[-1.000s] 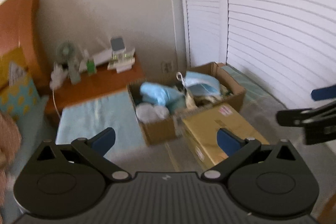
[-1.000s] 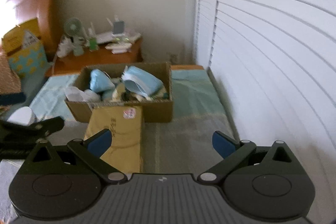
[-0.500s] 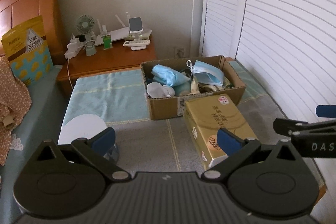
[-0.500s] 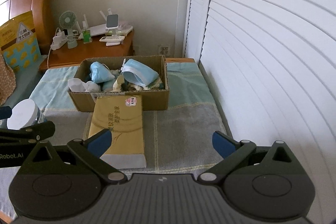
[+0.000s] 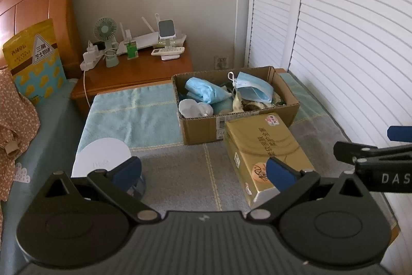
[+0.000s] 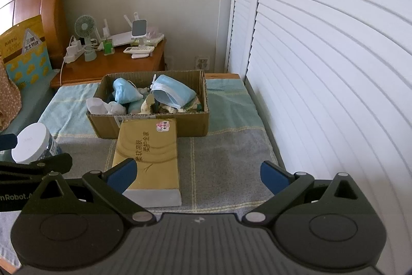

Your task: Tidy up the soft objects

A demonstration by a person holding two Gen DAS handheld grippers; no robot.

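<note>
two grippers are mine, one in each hand, both held above the table with nothing between their fingers. my left gripper has its blue pads spread wide apart, and my right gripper is spread just as wide.

ahead of both sits the open cardboard box on a teal and grey cloth. inside it lie the soft things: a blue face mask draped on top toward the right, a bundle of blue masks to the left, a white crumpled piece at the front left corner, and some pale patterned fabric beneath the mask that i can't quite make out.

touching the box's front wall is a gold tissue pack, lying flat and running toward me. a jar with a white lid stands upright to the left of it, well apart from the box. behind the cloth, a wooden nightstand carries a small fan.
</note>
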